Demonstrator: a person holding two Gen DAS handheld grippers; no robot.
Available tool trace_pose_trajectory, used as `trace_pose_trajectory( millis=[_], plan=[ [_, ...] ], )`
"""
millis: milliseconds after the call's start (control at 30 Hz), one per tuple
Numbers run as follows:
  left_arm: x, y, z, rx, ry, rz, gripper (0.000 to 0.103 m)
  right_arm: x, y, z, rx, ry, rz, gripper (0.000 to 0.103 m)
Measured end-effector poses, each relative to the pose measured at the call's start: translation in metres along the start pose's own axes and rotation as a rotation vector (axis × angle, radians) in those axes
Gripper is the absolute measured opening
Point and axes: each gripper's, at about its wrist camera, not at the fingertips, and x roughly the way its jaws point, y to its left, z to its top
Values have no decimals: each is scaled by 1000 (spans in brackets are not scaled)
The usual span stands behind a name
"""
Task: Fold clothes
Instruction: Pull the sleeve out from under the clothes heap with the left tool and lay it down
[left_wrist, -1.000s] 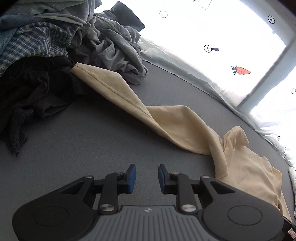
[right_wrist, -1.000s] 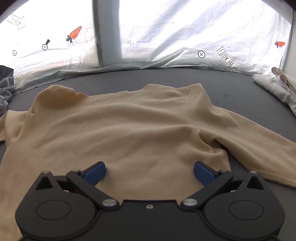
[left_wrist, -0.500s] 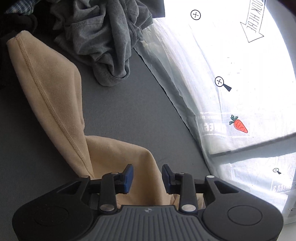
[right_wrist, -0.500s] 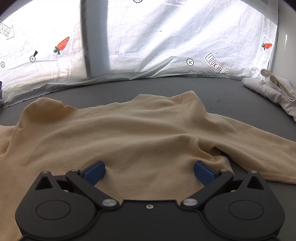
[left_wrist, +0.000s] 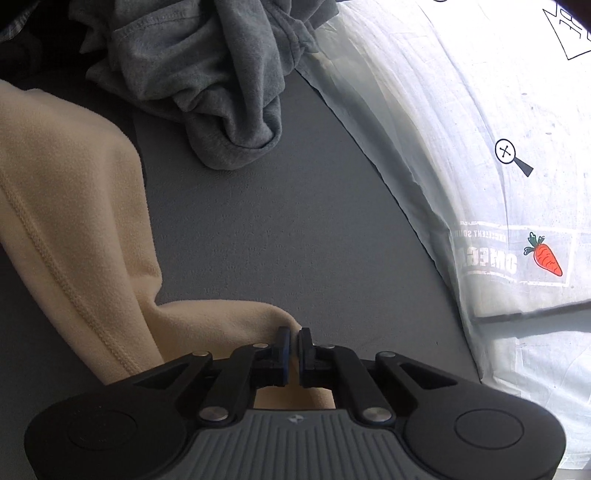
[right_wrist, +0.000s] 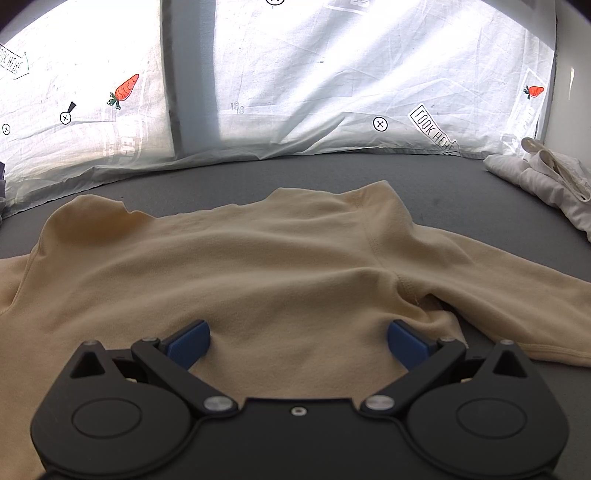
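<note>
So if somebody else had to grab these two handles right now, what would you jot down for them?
Left tongs: have just closed, pinching a fold of the cream sweater at its sleeve.
Right tongs: wide open, poised over the sweater's body, gripping nothing.
Sweater lies spread on the grey table, sleeves out. Grey clothes heaped beyond; a white garment at the far right.
Done: sleeve grabbed.
Left: every fold.
</note>
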Motion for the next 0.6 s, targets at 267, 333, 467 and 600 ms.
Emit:
trace_pose_trajectory(
  millis=[267, 333, 467, 600],
  plan=[
    [-66, 8, -48, 288, -174, 30, 39, 0, 0, 0, 0, 0, 0, 103],
    [-80, 15, -54, 300, -215, 60, 40, 0, 0, 0, 0, 0, 0, 103],
    [-90, 37, -51, 253, -243, 181, 47, 0, 0, 0, 0, 0, 1, 103],
    [-89, 66, -30, 134, -287, 184, 53, 0, 0, 0, 0, 0, 0, 103]
  ],
)
